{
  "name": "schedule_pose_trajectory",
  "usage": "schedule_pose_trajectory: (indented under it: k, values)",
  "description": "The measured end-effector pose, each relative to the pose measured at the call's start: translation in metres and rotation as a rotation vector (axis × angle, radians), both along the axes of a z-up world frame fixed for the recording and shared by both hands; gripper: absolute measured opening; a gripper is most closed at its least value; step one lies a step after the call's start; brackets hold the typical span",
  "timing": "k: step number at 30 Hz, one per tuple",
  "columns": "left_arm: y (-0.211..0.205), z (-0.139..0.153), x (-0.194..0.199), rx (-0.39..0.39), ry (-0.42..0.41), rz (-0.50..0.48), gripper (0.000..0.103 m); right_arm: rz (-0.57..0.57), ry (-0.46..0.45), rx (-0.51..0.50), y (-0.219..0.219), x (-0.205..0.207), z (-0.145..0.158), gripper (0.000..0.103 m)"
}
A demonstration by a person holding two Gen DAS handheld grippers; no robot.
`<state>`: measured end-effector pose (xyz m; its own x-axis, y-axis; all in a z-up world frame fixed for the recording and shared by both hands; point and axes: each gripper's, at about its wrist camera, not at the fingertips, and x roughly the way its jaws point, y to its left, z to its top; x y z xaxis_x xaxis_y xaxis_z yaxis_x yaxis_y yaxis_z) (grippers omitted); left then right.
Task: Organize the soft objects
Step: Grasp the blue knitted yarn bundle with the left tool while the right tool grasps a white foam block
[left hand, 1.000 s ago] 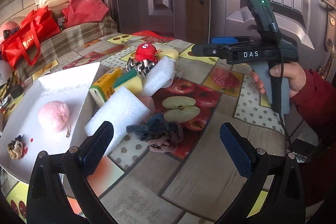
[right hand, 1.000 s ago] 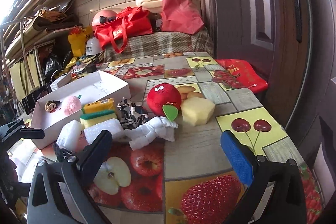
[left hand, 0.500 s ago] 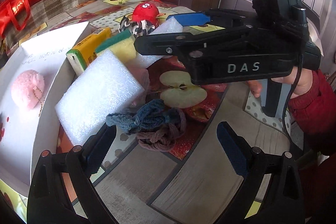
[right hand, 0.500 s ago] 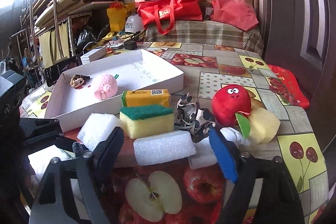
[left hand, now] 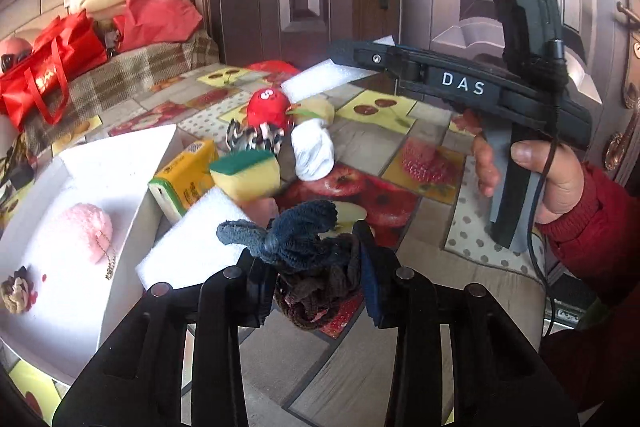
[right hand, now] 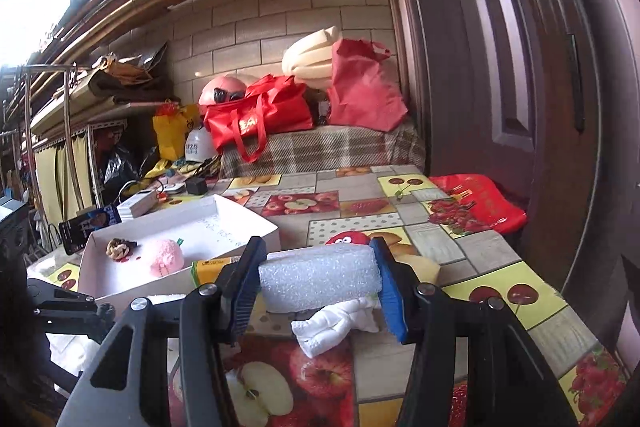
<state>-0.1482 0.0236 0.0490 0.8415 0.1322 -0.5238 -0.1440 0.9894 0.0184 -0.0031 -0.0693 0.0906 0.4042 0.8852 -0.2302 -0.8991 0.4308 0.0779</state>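
Note:
My left gripper is shut on a bundle of knitted scrunchies, blue over brown, held above the table. My right gripper is shut on a white foam block, lifted above the table; that block also shows in the left wrist view. A white box at the left holds a pink puff and a small brown scrunchie. A yellow-green sponge, a yellow pack, a second foam block, a white cloth roll, a red plush and a zebra scrunchie lie beside it.
The table carries a fruit-print cloth. A red cushion lies at the far right edge by the brown door. Red bags sit on a plaid bench behind. A phone and small boxes stand left of the white box.
My left gripper has shut on the scrunchie bundle and lifted it. My right gripper has shut on the small foam block and raised it off the table.

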Motion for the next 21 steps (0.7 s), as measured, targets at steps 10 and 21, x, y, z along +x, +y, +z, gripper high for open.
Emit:
schedule_pose_trajectory:
  k: [10, 21]
  values:
    - [0.016, 0.019, -0.029, 0.272, -0.225, 0.234, 0.035, -0.121, -0.054, 0.099, -0.017, -0.009, 0.007, 0.053]
    - [0.068, 0.019, -0.058, 0.093, -0.304, 0.422, 0.035, -0.108, -0.052, 0.093, -0.010, -0.017, 0.005, 0.053]
